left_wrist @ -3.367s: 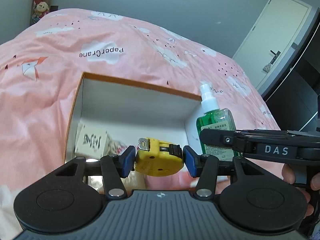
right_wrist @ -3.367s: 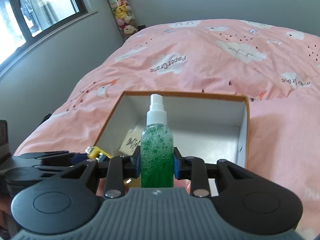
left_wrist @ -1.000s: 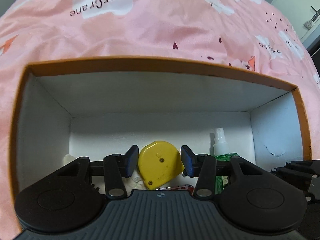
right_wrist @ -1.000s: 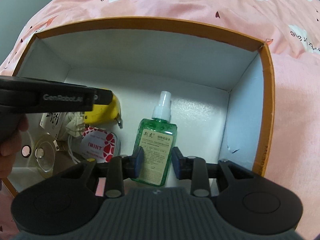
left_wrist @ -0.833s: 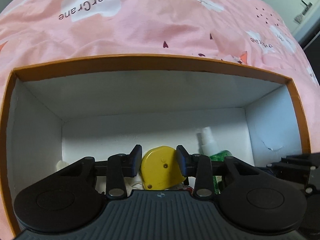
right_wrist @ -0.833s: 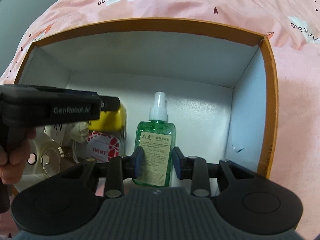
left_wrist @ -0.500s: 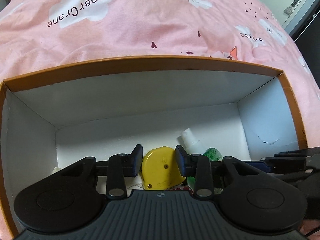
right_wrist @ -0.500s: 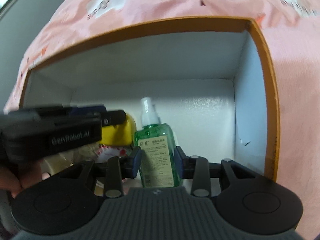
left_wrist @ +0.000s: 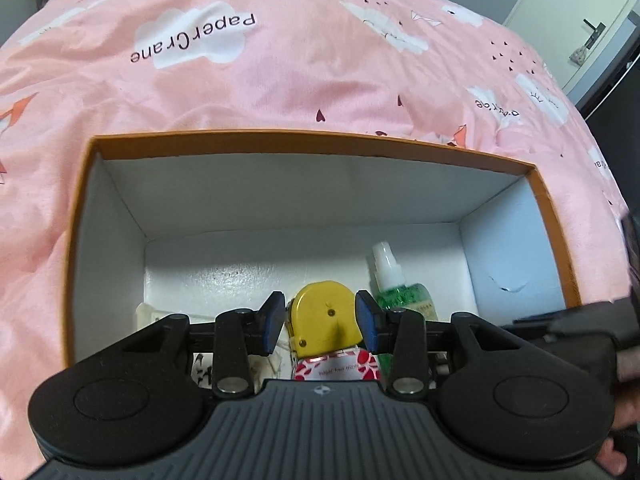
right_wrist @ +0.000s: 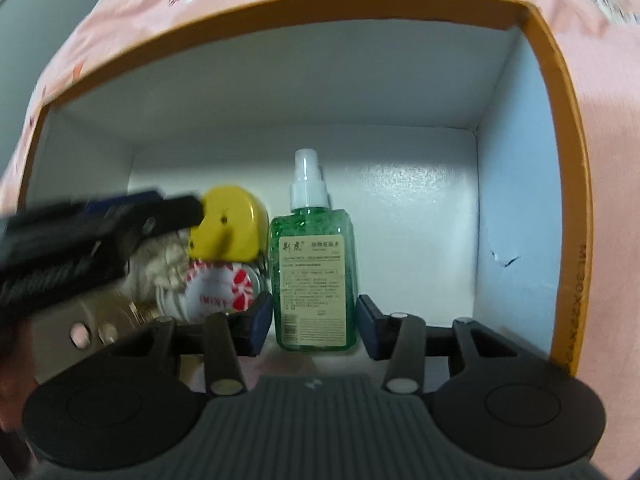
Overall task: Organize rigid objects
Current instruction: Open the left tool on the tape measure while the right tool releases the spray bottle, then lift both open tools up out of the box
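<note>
Pink bedspread (left_wrist: 280, 80) under orange-rimmed box (left_wrist: 304, 138). Left gripper (left_wrist: 320, 318) just opened, pads clear of yellow tape measure (left_wrist: 326, 316); right gripper (right_wrist: 314, 326) just opened off green spray bottle (right_wrist: 312, 276). Both items lie inside box.

"PaperCrane" on the pink bedcover (left_wrist: 280, 60); "sugar free mints" on the tin (left_wrist: 336, 366).

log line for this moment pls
left tongs: just opening, off tape measure | right tongs: just opening, off spray bottle | both lie in box

Bed under pink cloud-print cover (left_wrist: 320, 60), orange-rimmed white cardboard box (left_wrist: 304, 138) resting directly on it
</note>
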`<move>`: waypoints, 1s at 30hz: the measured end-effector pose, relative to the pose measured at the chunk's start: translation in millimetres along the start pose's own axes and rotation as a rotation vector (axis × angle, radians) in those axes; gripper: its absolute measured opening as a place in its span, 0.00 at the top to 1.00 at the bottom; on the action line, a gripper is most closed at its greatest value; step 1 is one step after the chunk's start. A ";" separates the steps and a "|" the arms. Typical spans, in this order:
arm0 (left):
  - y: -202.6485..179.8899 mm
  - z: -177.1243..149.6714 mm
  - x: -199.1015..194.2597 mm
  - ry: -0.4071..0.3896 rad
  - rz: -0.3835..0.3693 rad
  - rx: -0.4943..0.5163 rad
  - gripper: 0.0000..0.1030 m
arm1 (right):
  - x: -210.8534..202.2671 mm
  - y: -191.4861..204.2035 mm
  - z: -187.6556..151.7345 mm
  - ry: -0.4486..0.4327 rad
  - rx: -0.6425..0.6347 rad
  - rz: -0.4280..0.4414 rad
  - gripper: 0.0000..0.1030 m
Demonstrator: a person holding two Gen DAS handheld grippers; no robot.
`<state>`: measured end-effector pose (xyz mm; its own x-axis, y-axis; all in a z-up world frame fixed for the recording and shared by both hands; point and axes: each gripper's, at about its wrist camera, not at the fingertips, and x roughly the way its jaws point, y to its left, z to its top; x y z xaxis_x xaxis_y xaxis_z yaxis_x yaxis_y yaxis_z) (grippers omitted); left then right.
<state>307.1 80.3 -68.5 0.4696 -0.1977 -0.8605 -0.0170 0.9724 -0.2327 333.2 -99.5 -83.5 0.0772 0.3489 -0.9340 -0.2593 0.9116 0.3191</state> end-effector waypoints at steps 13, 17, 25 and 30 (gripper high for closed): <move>-4.5 -25.2 -39.2 -0.111 0.000 -0.009 0.55 | -13.8 5.8 -8.3 -0.008 -0.098 0.005 0.57; -14.0 -44.9 -63.3 -0.200 -0.007 0.005 0.55 | -37.7 14.2 -21.2 -0.101 -0.188 -0.024 0.50; -29.9 -94.3 -115.1 -0.372 0.014 -0.016 0.55 | -96.0 39.4 -71.9 -0.407 -0.339 -0.046 0.41; -39.2 -111.6 -139.3 -0.421 0.000 -0.009 0.55 | -118.3 49.5 -112.7 -0.553 -0.364 -0.024 0.41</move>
<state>143.9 55.9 9.9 0.7893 -0.1279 -0.6006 -0.0240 0.9709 -0.2382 202.7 -120.3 24.6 0.5447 0.4778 -0.6892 -0.5522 0.8229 0.1339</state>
